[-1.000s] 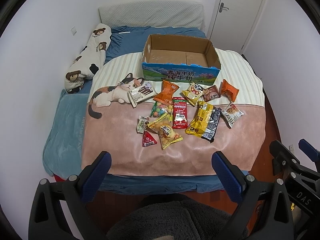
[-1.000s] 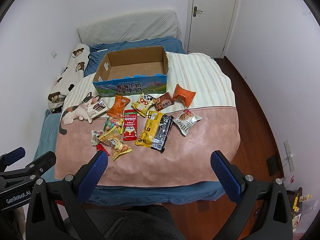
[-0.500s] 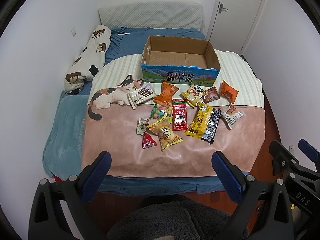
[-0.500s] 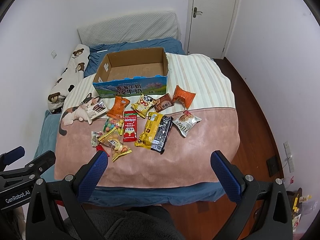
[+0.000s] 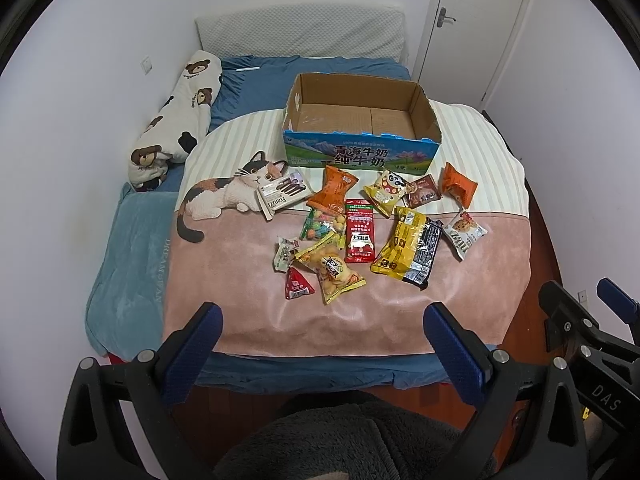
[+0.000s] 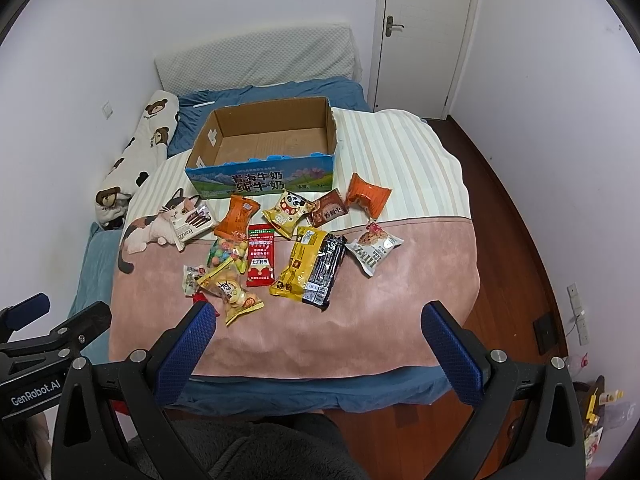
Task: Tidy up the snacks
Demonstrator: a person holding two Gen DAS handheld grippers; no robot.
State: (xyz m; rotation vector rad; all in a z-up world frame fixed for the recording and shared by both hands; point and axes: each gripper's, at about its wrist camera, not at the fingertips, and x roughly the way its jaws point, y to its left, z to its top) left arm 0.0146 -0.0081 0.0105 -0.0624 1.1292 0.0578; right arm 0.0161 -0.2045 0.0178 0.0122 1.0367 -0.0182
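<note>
Several snack packets lie on the pink and striped blanket (image 5: pixel 240 288) of a bed, among them a red packet (image 5: pixel 360 232) (image 6: pixel 261 256), a yellow packet (image 5: pixel 402 242) (image 6: pixel 302 266) and a small red triangle packet (image 5: pixel 297 285). Behind them stands an open, empty cardboard box (image 5: pixel 360 156) (image 6: pixel 264 178) with a blue printed front. My left gripper (image 5: pixel 320 336) is open and empty, held in front of the bed's foot. My right gripper (image 6: pixel 318 334) is open and empty at the same distance, to the right of the left one.
A bear-print bolster (image 5: pixel 176 120) lies along the left wall. A grey headboard cushion (image 5: pixel 300 36) and a white door (image 6: pixel 424 28) are at the back. Wooden floor (image 6: pixel 516 240) runs along the bed's right side. Grey fleece (image 5: pixel 352 440) fills the bottom of both views.
Both grippers have moved slightly forward towards the bed. The snacks and box have not moved.
</note>
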